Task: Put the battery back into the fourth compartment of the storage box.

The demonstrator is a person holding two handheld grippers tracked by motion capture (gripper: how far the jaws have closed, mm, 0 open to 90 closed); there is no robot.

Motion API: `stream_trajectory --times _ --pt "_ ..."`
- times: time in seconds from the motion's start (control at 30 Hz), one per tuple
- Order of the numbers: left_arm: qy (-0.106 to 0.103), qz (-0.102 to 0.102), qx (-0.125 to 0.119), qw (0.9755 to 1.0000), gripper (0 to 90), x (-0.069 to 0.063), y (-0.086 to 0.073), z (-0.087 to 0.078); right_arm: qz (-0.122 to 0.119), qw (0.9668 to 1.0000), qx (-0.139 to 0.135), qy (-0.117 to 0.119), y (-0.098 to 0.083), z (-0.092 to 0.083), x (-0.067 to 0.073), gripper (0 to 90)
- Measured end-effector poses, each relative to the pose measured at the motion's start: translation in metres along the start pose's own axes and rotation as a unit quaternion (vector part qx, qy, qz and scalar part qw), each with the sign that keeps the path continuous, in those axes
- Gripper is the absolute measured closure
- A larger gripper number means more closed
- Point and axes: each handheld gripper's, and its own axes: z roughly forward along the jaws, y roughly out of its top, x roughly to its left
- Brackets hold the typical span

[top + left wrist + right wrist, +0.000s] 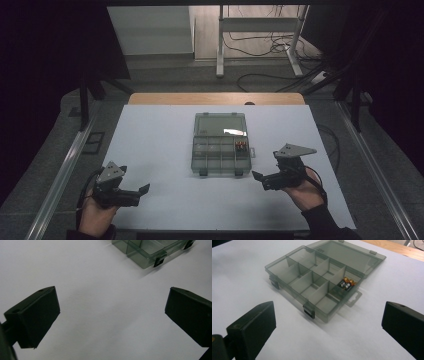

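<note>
Right claw (pixel 258 176) is spread wide and empty, the open box (pixel 220 144) with two batteries (pixel 347 284) ahead of it; left claw (pixel 144 189) is spread too, over the bare desk (pixel 155 145)

A smoky translucent grey organizer box (pixel 220 145) lay flat on the white surface (pixel 150 150), near its middle, with its lid (pixel 220 125) swung fully open and lying flat on the surface behind the tray. The tray was split by thin walls into a back row and a front row of compartments. Two small batteries (pixel 347 283), black with copper-coloured ends, lay side by side in one end compartment of the back row, the one next to the flat hang tab (pixel 353 298) that stuck out from the box's side. Every other compartment stood empty. Two dark latches (pixel 309 310) hung off the box's front wall, unfastened.
</note>
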Motion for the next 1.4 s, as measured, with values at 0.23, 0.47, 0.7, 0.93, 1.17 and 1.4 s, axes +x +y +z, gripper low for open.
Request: stream_trajectory --times 0.23,0.47,0.7,0.93,1.17,1.4 --pt "0.001 0.000 0.001 1.0000 0.1 0.000 0.000 0.000 0.012 0.9998 0.000 -0.018 -0.012 -0.017 0.001 0.0" --pt "0.002 0.001 0.002 1.0000 0.1 0.000 0.000 0.000 0.019 0.9991 0.007 -0.037 -0.025 -0.028 0.000 0.0" --pt "0.002 0.001 0.001 1.0000 0.2 0.000 0.000 0.001 0.025 0.9980 0.019 -0.055 -0.039 -0.034 -0.001 0.0" --pt "0.002 0.003 0.002 1.0000 0.2 -0.001 0.000 0.001 0.030 0.9974 0.041 -0.051 -0.050 -0.034 -0.001 0.0" --pt "0.003 0.003 0.004 1.0000 0.2 -0.001 0.000 0.001 0.039 0.9967 0.052 -0.048 -0.060 -0.034 -0.002 0.0" --pt "0.005 0.008 0.007 0.9999 0.2 -0.001 0.000 0.002 0.042 0.9961 0.064 -0.043 -0.064 -0.033 -0.003 0.0"
